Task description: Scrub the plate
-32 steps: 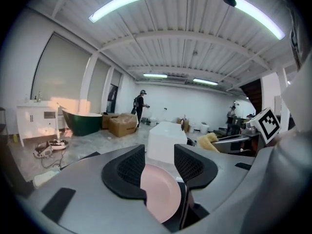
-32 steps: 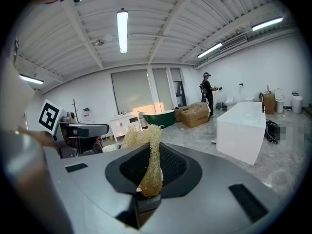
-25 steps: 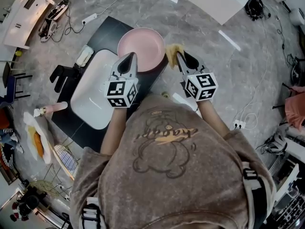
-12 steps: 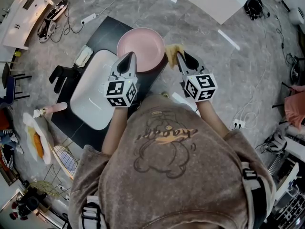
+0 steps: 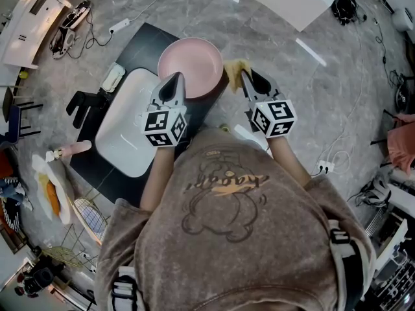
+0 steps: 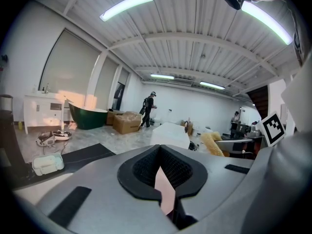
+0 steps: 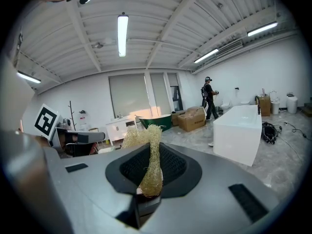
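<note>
Black mat (image 5: 139,44) on the grey floor carries the pink plate (image 5: 194,63) at its far edge, unmoved since a second ago, its round face open to the head view. The left gripper (image 5: 175,76) is clamped on the near rim. The right gripper (image 5: 245,76) pinches a yellow scrubber (image 5: 235,67) just beside the right rim.

Rim of the pink plate (image 5: 194,60) partly hidden behind the left gripper (image 5: 175,78)

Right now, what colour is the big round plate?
Pink. The plate shows best in the head view.
</note>
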### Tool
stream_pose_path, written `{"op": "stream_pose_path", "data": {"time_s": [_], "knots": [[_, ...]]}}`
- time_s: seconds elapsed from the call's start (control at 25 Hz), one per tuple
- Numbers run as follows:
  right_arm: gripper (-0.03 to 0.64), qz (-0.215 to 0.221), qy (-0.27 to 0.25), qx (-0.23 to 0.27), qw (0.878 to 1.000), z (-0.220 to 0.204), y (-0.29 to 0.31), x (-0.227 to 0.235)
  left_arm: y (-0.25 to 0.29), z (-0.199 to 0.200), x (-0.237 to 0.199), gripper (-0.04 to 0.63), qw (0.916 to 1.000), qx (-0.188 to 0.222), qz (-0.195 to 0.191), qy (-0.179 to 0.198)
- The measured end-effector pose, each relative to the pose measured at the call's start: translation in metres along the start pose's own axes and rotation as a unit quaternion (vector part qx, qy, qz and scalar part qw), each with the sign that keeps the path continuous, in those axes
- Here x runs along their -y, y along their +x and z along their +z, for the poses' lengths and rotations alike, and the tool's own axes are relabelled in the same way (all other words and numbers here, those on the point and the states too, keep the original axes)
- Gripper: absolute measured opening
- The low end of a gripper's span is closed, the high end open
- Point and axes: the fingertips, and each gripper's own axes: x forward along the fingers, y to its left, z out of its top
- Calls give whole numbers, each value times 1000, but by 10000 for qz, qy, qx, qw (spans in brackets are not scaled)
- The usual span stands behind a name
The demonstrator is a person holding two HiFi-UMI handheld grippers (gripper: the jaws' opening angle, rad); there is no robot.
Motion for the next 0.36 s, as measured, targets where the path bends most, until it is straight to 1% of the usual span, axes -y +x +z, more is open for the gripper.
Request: {"op": "stream_pose_path", "data": {"time_s": [0.36], "knots": [[49, -24, 5, 9, 10000, 4, -2, 3, 0, 1, 2, 18, 10000, -18, 17, -30]]}}
